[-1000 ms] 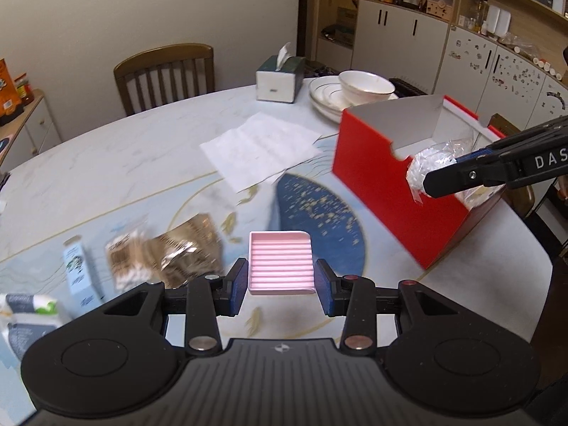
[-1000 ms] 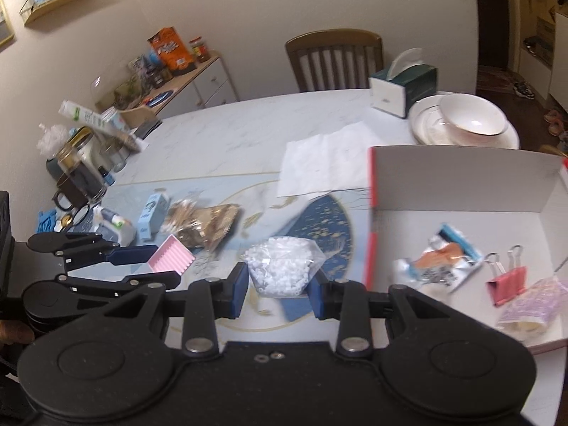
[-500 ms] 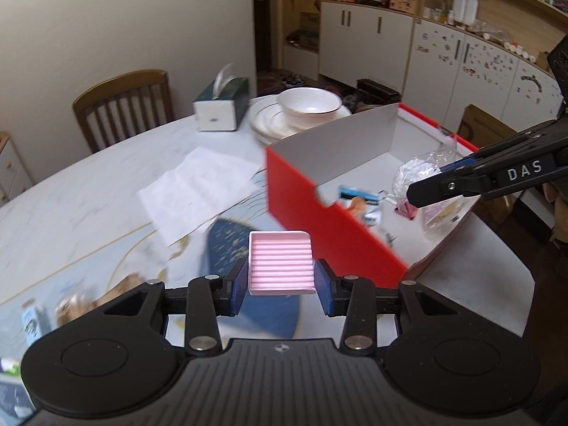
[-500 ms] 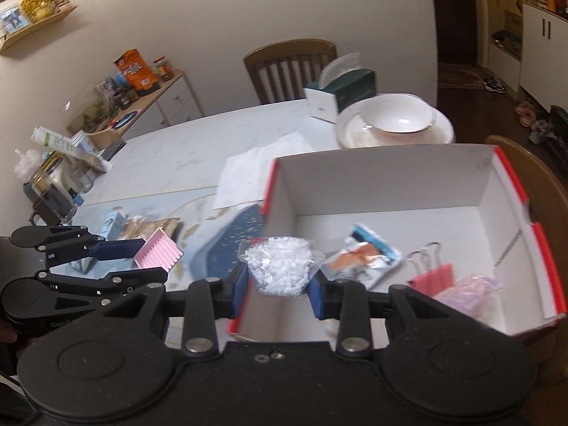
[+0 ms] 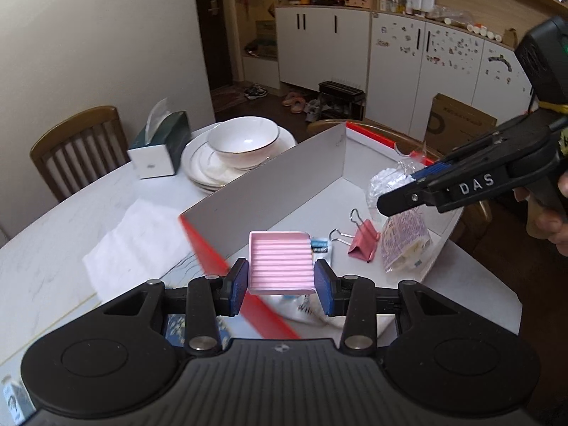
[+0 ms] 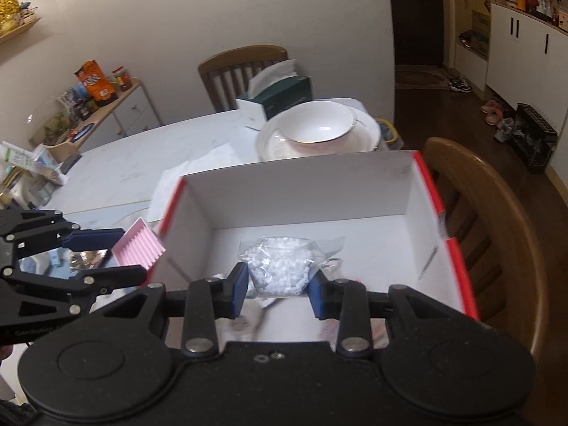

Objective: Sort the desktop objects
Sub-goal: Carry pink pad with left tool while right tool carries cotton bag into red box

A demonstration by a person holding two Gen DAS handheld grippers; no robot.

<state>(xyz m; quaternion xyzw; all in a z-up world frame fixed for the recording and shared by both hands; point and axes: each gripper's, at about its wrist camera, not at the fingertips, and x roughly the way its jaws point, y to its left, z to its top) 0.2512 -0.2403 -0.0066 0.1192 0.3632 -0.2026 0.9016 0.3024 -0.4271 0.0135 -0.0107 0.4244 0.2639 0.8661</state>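
Box rim — beneath left gripper

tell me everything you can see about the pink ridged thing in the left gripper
The pink ridged tray is a small, flat rectangle that looks like plastic, with parallel ridges running across its top and a low raised rim. The left gripper holds it by its two side edges between blue pads, jaws closed on it. In the right wrist view it tilts upward, just outside the red side of the red box. It seems to hang in the air, touching nothing but the pads.
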